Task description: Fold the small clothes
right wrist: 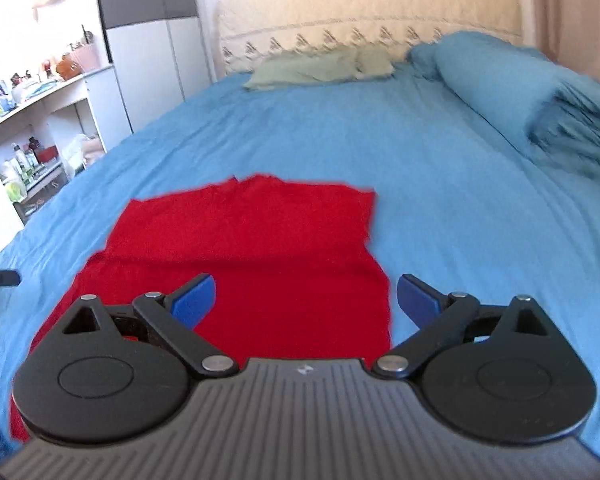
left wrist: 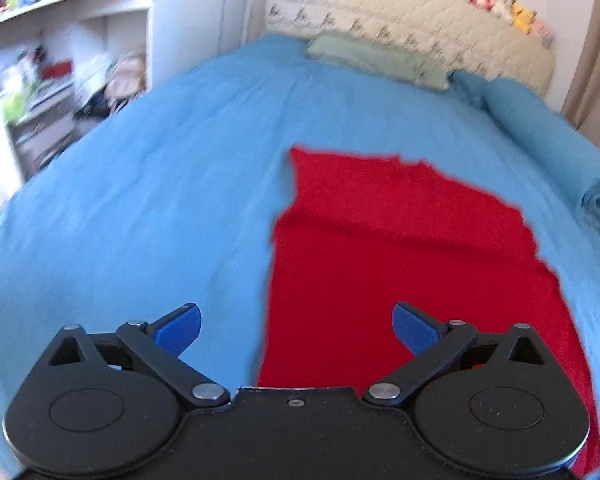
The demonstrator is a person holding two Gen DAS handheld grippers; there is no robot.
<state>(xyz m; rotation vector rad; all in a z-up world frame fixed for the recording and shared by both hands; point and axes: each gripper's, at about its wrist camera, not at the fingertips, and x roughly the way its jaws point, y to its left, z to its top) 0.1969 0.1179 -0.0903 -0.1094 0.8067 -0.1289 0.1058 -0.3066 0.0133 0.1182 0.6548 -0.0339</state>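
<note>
So here's where things sit: the red knit garment (left wrist: 400, 264) is lying flat on the blue bedsheet (left wrist: 140, 200), toward the foot edge of the bed, well short of the green pillow (left wrist: 376, 60) up by the headboard (left wrist: 400, 20). It looks like it's had at least one fold put in, since there's a crease line running across it and the far part sits narrower than the near part. Hard to say exactly what kind of garment it is with the blur.

Left tongs (left wrist: 296, 328) are spread wide with nothing between them, hovering above the garment's left edge, so half blue sheet and half red below. Right tongs (right wrist: 306, 300) are spread wide and empty too, above the garment's right edge (right wrist: 380, 280) on their side.

My guess is the next fold is about to start. Tips for doing it clean:

- Drop both tongs onto the near corners at the same time so the knit doesn't skew.
- Pinch only the red fabric. The sheet is soft and wrinkly, and it's easy to grab it along with the garment.
- Lift just enough to clear, carry straight toward the headboard side, and line the edges up before letting go.
- Knit stretches, so don't tug sideways.
</note>
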